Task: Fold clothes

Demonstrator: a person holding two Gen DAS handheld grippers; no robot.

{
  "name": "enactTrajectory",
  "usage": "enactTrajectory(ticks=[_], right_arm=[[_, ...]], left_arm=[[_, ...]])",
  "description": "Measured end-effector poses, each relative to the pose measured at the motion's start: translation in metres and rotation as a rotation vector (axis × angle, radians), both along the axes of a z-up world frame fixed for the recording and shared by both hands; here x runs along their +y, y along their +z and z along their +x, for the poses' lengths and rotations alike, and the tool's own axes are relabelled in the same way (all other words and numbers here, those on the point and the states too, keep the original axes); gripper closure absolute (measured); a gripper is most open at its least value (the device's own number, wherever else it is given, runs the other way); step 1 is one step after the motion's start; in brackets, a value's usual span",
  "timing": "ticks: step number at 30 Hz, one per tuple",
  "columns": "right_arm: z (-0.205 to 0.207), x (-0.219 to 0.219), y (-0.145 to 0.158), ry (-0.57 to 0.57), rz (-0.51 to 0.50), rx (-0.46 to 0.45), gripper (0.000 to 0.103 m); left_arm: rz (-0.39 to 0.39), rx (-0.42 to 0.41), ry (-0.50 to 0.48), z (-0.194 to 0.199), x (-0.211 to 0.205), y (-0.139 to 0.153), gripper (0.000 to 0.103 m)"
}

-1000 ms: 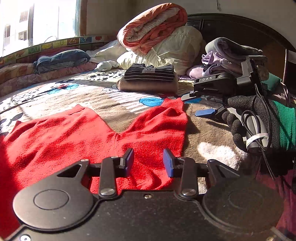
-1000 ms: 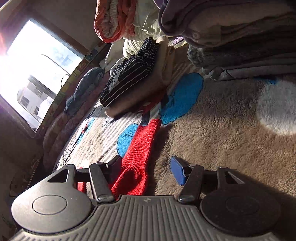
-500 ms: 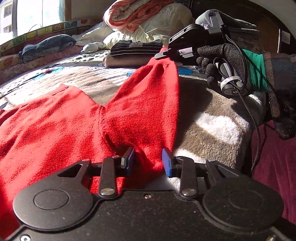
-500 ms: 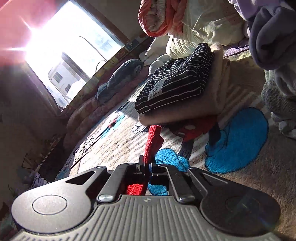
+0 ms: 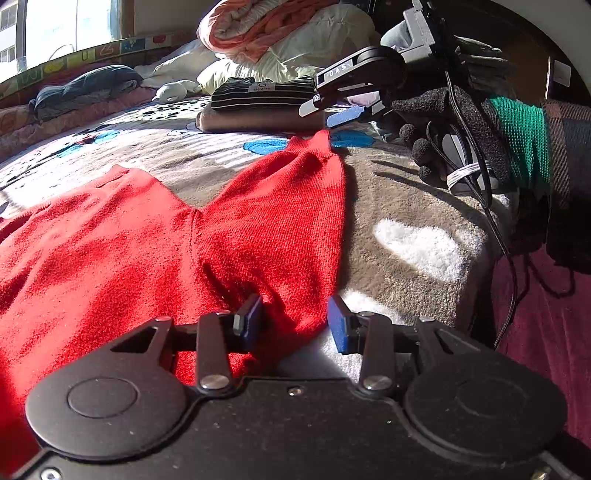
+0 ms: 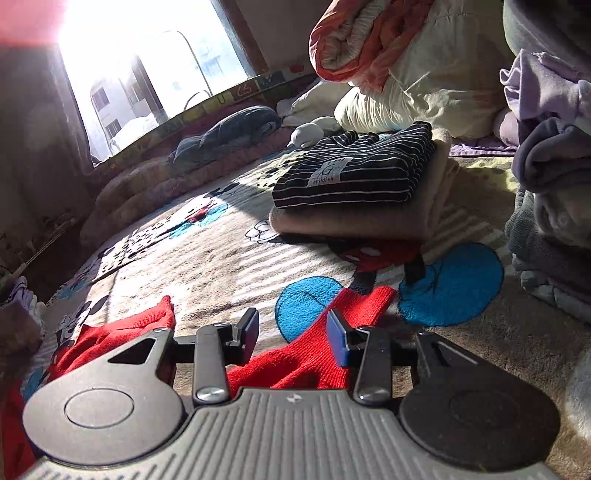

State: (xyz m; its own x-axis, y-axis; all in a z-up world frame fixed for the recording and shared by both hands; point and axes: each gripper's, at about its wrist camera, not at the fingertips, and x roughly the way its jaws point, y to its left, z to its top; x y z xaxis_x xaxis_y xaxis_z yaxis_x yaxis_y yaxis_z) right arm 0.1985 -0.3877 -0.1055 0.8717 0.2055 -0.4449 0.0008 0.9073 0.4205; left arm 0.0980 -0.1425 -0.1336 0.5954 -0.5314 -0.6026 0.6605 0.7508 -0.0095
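A red knit garment (image 5: 147,240) lies spread on the patterned bed blanket (image 5: 406,206), one long part reaching toward the far side. My left gripper (image 5: 295,325) is open at its near end, with a ridge of red cloth between the blue pads. In the left wrist view my right gripper (image 5: 328,110), held by a gloved hand (image 5: 461,129), hovers open just above the far tip. In the right wrist view my right gripper (image 6: 293,334) is open over that red tip (image 6: 314,354), which lies loose on the blanket.
A striped folded top (image 6: 354,177) rests on a beige folded piece (image 6: 351,221) just beyond the red tip. Piled grey and purple clothes (image 6: 546,184) sit to the right, pillows and a rolled quilt (image 5: 295,33) behind. The bed edge (image 5: 480,258) drops off on the right.
The right gripper had shut on the red tip and lifted it; now it is open and the tip lies on the blanket. The left gripper stays open at the near end.
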Motion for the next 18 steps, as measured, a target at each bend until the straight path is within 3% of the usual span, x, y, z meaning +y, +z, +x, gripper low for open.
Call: enactTrajectory(ticks=[5,9,13,16,18], right_arm=[[-0.045,0.050,0.008,0.120,0.031,-0.051,0.061],[-0.082,0.086,0.003,0.190,0.013,-0.093,0.061],[-0.116,0.145,-0.014,0.347,-0.141,-0.118,0.061],[-0.130,0.189,-0.038,0.398,-0.415,-0.033,0.066],[-0.136,0.192,-0.037,0.366,-0.415,-0.033,0.066]], left_arm=[[-0.002,-0.039,-0.078,-0.024,0.020,0.027,0.066],[-0.039,-0.035,0.097,-0.028,0.068,0.035,0.066],[-0.033,0.011,0.342,-0.021,0.107,0.021,0.068],[-0.019,0.011,0.406,-0.025,0.121,0.012,0.068],[0.002,0.011,0.401,-0.029,0.122,0.003,0.068]])
